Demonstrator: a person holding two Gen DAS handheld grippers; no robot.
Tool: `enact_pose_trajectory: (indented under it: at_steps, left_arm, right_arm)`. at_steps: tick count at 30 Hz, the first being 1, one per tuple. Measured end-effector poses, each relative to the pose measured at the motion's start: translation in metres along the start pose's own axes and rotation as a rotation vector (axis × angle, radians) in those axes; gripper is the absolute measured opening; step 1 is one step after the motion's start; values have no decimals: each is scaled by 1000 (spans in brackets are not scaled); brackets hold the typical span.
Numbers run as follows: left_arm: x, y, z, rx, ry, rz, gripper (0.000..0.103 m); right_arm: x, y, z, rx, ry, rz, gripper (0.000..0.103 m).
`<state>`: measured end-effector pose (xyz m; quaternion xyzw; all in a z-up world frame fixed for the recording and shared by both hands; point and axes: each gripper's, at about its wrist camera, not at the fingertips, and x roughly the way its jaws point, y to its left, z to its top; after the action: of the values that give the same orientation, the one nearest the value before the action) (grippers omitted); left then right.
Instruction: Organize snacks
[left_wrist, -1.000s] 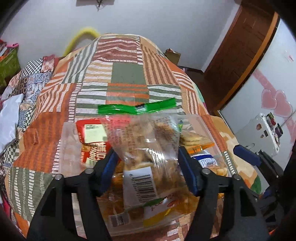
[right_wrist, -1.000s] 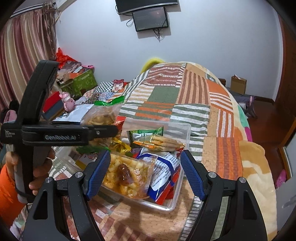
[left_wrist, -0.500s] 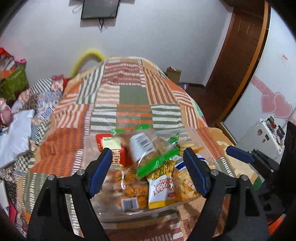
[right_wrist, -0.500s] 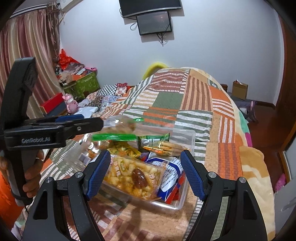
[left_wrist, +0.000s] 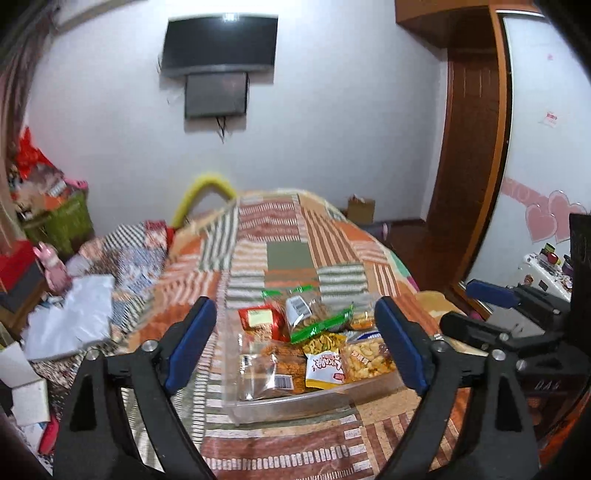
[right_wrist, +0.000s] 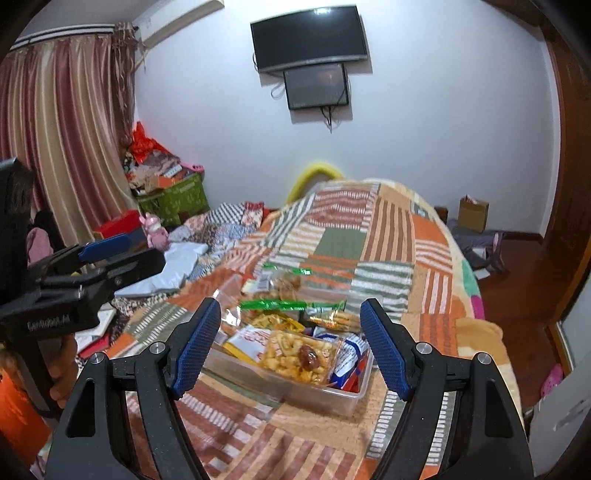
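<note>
A clear plastic tray (left_wrist: 295, 402) full of snack packets sits on a patchwork bedspread (left_wrist: 288, 254). A clear bag of biscuits with a green strip (left_wrist: 314, 317) lies on top of the other packets at the tray's back. My left gripper (left_wrist: 295, 343) is open and empty, raised in front of the tray. My right gripper (right_wrist: 291, 347) is open and empty, above the tray's (right_wrist: 325, 398) near right side, over a yellow snack packet (right_wrist: 295, 354). The left gripper also shows in the right wrist view (right_wrist: 92, 258).
The bed carries white cloth (left_wrist: 70, 317) and patterned pillows (left_wrist: 122, 258) at the left. Boxes and a green basket (right_wrist: 173, 199) stand by the curtain. A wooden door (left_wrist: 469, 147) and a white cabinet (left_wrist: 543, 273) are at the right.
The left gripper opened and let the biscuit bag drop into the tray, then drew back and up. The right gripper also pulled back a little.
</note>
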<state>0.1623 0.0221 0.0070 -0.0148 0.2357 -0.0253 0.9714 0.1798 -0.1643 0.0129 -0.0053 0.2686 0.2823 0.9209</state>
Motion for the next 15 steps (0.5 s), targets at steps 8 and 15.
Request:
enact_pose_trajectory:
  at_steps: [8, 15]
  left_arm:
    - [-50, -14, -5, 9, -99, 23, 101]
    - [-73, -18, -12, -16, -134, 21, 103]
  right_arm:
    - [-46, 15, 3, -8, -106, -32, 99]
    - [-65, 23, -3, 0, -154, -75, 103]
